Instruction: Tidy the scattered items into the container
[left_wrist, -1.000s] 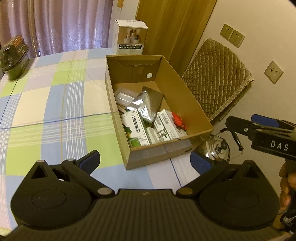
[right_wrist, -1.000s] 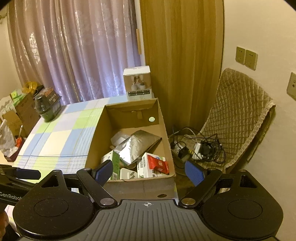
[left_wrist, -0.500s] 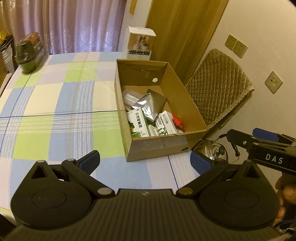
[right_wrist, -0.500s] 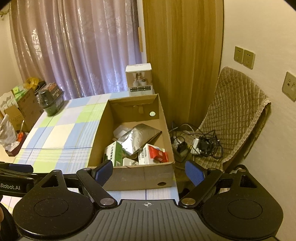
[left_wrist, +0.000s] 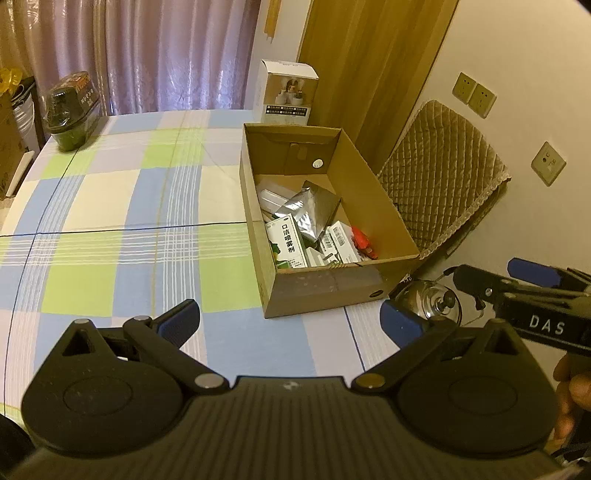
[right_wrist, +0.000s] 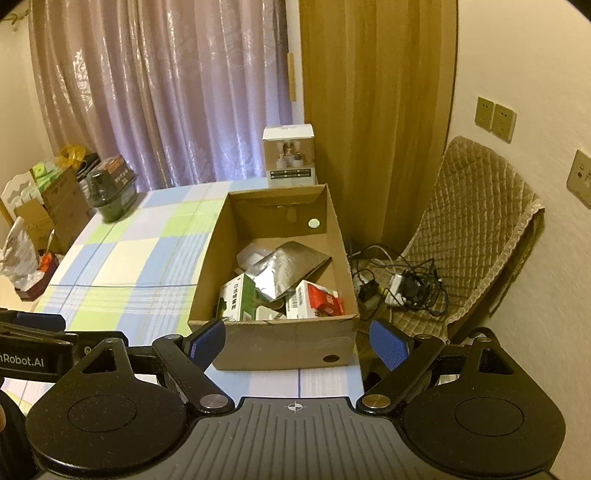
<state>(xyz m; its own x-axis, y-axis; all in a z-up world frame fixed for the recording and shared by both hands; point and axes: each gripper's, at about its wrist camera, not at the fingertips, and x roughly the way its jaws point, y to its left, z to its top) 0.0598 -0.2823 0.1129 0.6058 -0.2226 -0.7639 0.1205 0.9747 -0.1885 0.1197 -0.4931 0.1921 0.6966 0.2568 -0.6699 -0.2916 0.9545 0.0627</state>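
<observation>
The tidying looked all but finished: the cardboard box (left_wrist: 373, 206) at the tabletop's (left_wrist: 122, 236) right edge already held the small cartons and the foil pouch (left_wrist: 310, 212), and no loose item showed on the checked cloth. Both tools, left tool (left_wrist: 290, 319) and right tool (right_wrist: 297, 341), were spread wide and carried nothing. Next would be a check for strays. Curtains (right_wrist: 166, 92) hung beyond the far edge; a quilted chair (right_wrist: 476, 229) stood by the wall.

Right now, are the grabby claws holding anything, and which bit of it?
Nothing is held. The left gripper and right gripper both stand open and empty, short of the cardboard box.
</observation>
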